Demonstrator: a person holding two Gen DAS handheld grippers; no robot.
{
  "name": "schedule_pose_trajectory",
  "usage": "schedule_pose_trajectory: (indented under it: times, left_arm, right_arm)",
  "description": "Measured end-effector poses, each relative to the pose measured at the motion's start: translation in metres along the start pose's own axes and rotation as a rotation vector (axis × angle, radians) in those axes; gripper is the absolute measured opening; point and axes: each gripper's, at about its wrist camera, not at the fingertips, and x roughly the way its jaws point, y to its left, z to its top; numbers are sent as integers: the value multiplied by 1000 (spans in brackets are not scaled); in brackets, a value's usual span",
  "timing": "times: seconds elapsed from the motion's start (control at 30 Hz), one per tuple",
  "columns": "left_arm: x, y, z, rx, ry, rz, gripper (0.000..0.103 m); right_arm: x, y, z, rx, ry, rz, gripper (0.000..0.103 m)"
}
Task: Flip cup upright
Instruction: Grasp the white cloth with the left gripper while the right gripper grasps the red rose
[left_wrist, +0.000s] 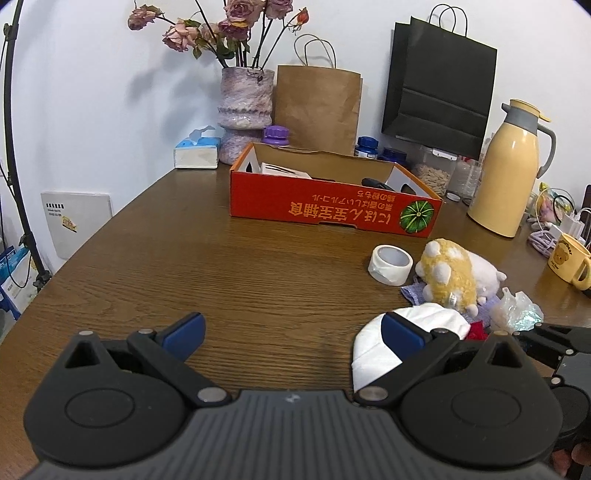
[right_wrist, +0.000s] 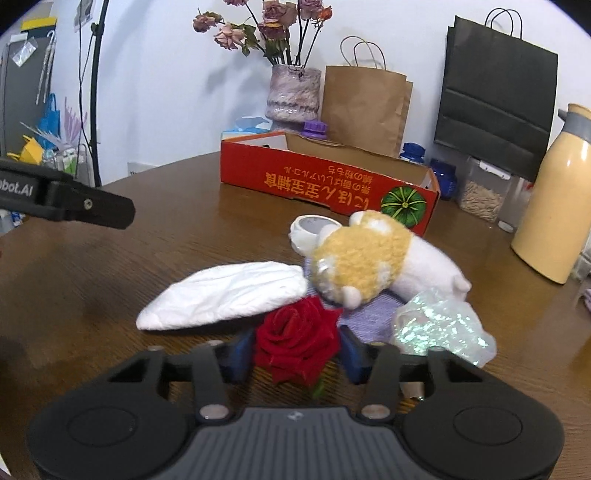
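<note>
Nearest the lens, the left hand-held gripper (left_wrist: 291, 332) is being held spread wide over the table (left_wrist: 240, 266), with nothing between its fingers. The right hand-held gripper (right_wrist: 295, 356) is being held with its fingers close on either side of a red rose (right_wrist: 295, 332); whether the rose is being pinched cannot be told. The only cup being shown, a yellow mug (left_wrist: 567, 256), is being seen far right and ahead, so the right hand is being judged nearer. Its axis is appearing upright already, though this is being left uncertain at the picture's edge.
</note>
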Motion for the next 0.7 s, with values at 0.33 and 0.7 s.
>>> schedule_pose_trajectory:
  times: [0.33, 0.7]
  left_arm:
    - [11, -12, -2, 23, 28, -16, 103]
    - [35, -42, -11, 136, 107, -78, 103]
  right_arm:
    - [-22, -11, -5, 80, -143, -59, 35]
    - [-40, -25, -11, 161, -255, -84, 35]
